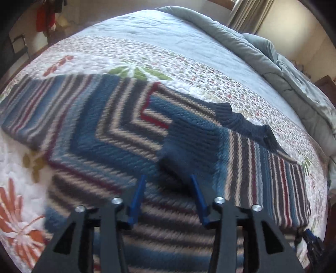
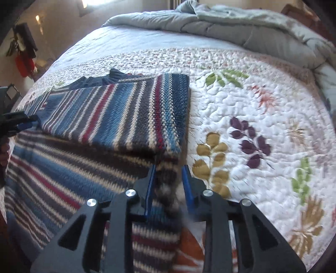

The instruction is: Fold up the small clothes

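A knitted sweater (image 1: 117,134) with blue, grey, cream and red stripes and a dark navy collar (image 1: 247,124) lies flat on the bed, one sleeve folded across its body. My left gripper (image 1: 168,182) hovers over the middle of it, open, with nothing between its blue fingers (image 1: 139,193). In the right wrist view a folded part of the sweater (image 2: 117,117) lies on top of the body. My right gripper (image 2: 169,174) stands open at the sweater's right edge; blurred knit shows in the gap, and the pads do not press on it.
The bed carries a white quilt (image 2: 252,117) with leaf and flower prints. A bunched grey duvet (image 2: 241,31) lies along the far side. My left gripper (image 2: 19,124) shows at the left edge of the right wrist view. Clothes hang on the far wall (image 1: 45,19).
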`<state>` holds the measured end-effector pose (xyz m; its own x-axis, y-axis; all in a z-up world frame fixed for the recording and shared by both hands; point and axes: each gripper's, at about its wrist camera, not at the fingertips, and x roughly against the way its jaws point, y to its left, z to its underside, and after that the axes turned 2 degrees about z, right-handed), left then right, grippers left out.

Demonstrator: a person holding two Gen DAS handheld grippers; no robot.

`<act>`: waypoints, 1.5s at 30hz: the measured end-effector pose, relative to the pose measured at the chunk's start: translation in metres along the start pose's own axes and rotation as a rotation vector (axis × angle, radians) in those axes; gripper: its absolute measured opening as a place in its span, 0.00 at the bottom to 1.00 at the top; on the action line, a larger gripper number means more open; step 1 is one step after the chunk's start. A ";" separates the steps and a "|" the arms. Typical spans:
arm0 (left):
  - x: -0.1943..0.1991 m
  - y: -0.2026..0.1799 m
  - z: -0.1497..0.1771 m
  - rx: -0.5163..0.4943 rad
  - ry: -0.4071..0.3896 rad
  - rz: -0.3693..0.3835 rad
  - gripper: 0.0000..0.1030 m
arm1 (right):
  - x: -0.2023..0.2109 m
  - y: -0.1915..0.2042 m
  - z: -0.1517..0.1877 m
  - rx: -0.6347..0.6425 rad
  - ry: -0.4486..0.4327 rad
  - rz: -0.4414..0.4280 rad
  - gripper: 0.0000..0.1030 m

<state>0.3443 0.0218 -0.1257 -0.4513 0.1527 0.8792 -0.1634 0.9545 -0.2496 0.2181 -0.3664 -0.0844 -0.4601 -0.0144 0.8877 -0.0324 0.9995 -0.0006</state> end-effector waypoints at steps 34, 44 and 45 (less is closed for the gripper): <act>0.040 0.370 -0.084 0.606 -0.121 -0.017 0.55 | -0.027 0.134 0.000 0.175 0.158 -0.098 0.38; 0.047 0.355 -0.089 0.598 -0.226 0.020 0.14 | -0.026 0.132 0.004 0.167 0.138 -0.104 0.41; 0.050 0.349 -0.090 0.589 -0.242 0.013 0.14 | -0.025 0.132 0.005 0.165 0.136 -0.105 0.41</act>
<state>0.3438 0.3861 -0.1319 -0.6306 0.0350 0.7753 -0.5807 0.6414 -0.5013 0.2209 -0.2344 -0.1088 -0.3231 -0.1027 0.9408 -0.2230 0.9744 0.0297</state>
